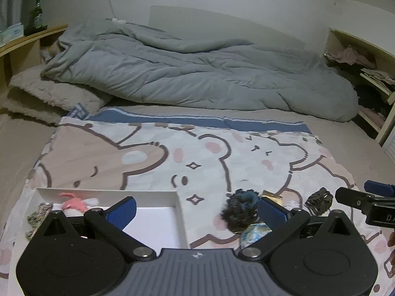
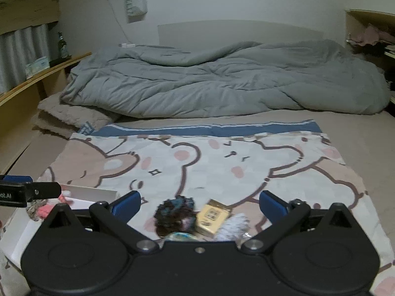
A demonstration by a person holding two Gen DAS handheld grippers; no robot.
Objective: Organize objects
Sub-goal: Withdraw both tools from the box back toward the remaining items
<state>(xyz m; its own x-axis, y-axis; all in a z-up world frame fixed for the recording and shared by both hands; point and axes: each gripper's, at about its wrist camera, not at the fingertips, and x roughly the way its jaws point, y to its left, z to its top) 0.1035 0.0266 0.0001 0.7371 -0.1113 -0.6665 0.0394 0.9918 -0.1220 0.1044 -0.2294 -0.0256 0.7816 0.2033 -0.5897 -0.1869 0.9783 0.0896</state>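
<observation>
My left gripper [image 1: 197, 212] is open and holds nothing. It hovers low over the cartoon bear blanket [image 1: 197, 157], its left finger above a white tray [image 1: 111, 192]. In the tray lie a pink item [image 1: 72, 203] and a patterned scrunchie [image 1: 39, 212]. A dark blue fuzzy scrunchie [image 1: 240, 209] lies just inside the left gripper's right finger, with a blue-green item [image 1: 254, 234] in front of it. My right gripper [image 2: 199, 206] is open above the dark scrunchie [image 2: 175, 215], a yellow box [image 2: 213, 217] and a white fluffy item [image 2: 233, 227]. A dark hair claw [image 1: 318, 201] lies further right.
A rumpled grey duvet [image 1: 197, 74] fills the back of the bed, with a beige fleece blanket [image 1: 49, 93] at its left. A wooden shelf with a green bottle [image 1: 37, 14] runs along the left. Open shelves with clothes [image 1: 358, 56] stand at the right.
</observation>
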